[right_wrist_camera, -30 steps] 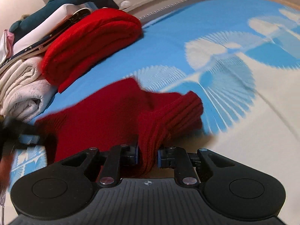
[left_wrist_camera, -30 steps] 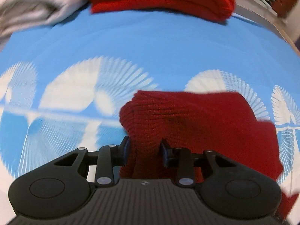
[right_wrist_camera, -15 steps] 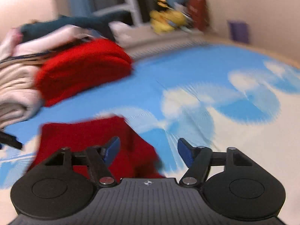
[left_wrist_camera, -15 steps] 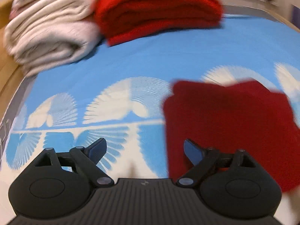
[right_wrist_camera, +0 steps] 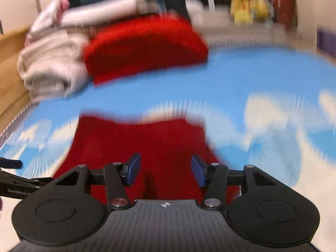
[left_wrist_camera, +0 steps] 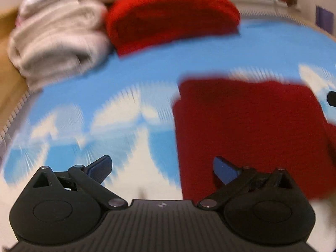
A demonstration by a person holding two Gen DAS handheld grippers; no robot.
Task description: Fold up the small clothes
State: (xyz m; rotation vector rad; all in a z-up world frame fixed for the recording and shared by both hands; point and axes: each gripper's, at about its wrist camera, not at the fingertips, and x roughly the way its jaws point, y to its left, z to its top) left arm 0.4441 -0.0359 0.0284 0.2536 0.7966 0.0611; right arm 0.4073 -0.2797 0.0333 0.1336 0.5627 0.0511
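A small dark red knit garment (left_wrist_camera: 247, 130) lies folded flat on the blue and white patterned sheet (left_wrist_camera: 147, 71). My left gripper (left_wrist_camera: 162, 168) is open and empty, just left of the garment's near left corner. In the right wrist view the same garment (right_wrist_camera: 142, 140) lies right ahead of my right gripper (right_wrist_camera: 166, 171), which is open and empty above its near edge. Both views are motion-blurred.
A folded bright red knit (left_wrist_camera: 170, 19) and folded cream cloths (left_wrist_camera: 54, 42) are stacked at the far left edge of the bed; they also show in the right wrist view (right_wrist_camera: 145, 48). Yellow toys (right_wrist_camera: 247, 10) sit on a ledge behind.
Both grippers were shut on the red garment a second ago. They have let it go, opened and drawn back. The garment now lies flat on the sheet.
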